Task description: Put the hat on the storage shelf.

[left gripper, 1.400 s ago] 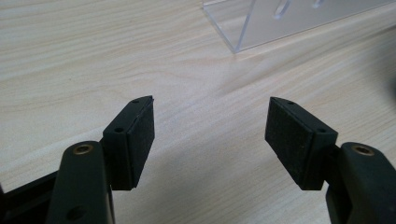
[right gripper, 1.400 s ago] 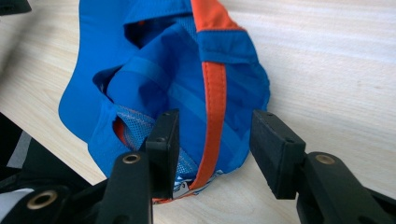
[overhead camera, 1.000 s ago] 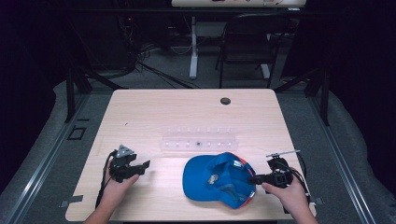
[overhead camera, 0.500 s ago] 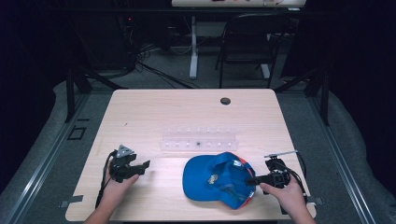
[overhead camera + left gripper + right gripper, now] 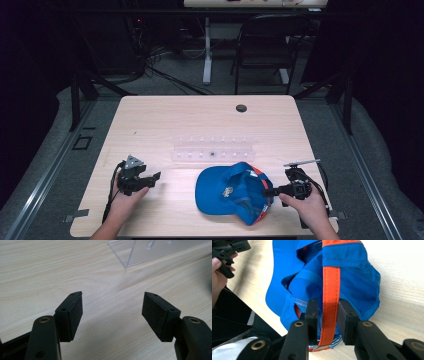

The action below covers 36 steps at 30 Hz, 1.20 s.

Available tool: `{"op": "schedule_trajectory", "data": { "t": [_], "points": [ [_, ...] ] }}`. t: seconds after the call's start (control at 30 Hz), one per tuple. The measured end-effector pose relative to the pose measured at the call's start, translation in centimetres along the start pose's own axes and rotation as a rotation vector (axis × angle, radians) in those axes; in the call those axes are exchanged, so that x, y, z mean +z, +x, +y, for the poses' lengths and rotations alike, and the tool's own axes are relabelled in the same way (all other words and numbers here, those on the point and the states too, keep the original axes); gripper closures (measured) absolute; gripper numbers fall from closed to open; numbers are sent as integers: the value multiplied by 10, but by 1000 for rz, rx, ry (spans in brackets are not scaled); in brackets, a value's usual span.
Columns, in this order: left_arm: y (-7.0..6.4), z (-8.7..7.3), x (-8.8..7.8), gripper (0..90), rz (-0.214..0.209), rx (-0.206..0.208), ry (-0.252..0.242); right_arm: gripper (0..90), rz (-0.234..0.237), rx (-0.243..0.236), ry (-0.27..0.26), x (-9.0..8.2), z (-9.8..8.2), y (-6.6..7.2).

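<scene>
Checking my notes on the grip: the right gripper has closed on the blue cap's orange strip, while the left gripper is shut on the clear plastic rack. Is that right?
Not quite. The left gripper is open, over bare table short of the clear plastic rack, as the left gripper view shows. The right gripper has just been closing on the blue cap's orange strip.

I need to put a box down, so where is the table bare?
Free: the far half of the table beyond the clear rack, and between left gripper and cap. Crowded: the near right, around cap and right gripper.
</scene>
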<state>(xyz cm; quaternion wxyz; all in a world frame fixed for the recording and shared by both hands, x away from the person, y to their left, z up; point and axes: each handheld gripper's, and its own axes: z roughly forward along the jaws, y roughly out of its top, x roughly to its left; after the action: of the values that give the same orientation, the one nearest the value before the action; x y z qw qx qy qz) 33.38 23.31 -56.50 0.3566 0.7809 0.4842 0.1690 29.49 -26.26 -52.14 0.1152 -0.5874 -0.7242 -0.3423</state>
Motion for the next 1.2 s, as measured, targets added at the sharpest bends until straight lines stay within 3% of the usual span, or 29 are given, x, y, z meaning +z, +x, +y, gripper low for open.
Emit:
{"op": "schedule_trajectory", "data": {
  "t": [0.17,0.5,1.0,1.2],
  "points": [
    [0,0,0,335,-2,5,2,769,12,22,8,-2,1,1],
    [-1,0,0,336,-3,5,-1,774,6,23,20,-7,4,3],
    [-1,0,0,336,-5,5,0,775,-35,22,13,-23,12,11],
    [-2,0,1,336,-4,9,2,775,-73,17,41,-29,19,17]
  ]
}}
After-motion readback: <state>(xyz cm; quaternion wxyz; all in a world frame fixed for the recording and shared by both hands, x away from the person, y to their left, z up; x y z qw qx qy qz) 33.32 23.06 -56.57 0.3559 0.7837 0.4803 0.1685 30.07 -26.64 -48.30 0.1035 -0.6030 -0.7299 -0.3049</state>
